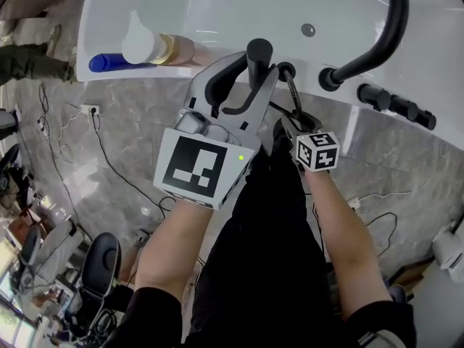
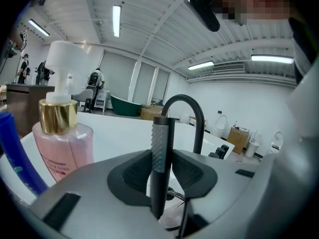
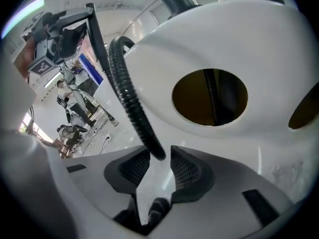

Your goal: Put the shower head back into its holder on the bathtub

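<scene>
The black stick-shaped shower head (image 1: 259,53) stands upright over the white bathtub's rim (image 1: 326,96), with my left gripper (image 1: 250,67) shut on it. In the left gripper view its knurled shaft (image 2: 160,153) is pinched between the pads. Its ribbed black hose (image 1: 293,93) runs down beside the round holder opening (image 1: 286,71). My right gripper (image 1: 288,122) sits just below that opening, mostly hidden behind its marker cube. In the right gripper view the hose (image 3: 127,93) passes between the open jaws of my right gripper (image 3: 159,166), and the pads do not press it. The holder hole (image 3: 209,97) lies just beyond.
A curved black faucet spout (image 1: 388,27) and a row of black knobs (image 1: 395,101) stand on the rim to the right. To the left on the rim lie a pink pump bottle (image 1: 177,49) and a blue bottle (image 1: 116,62). Cables trail over the grey floor (image 1: 109,165).
</scene>
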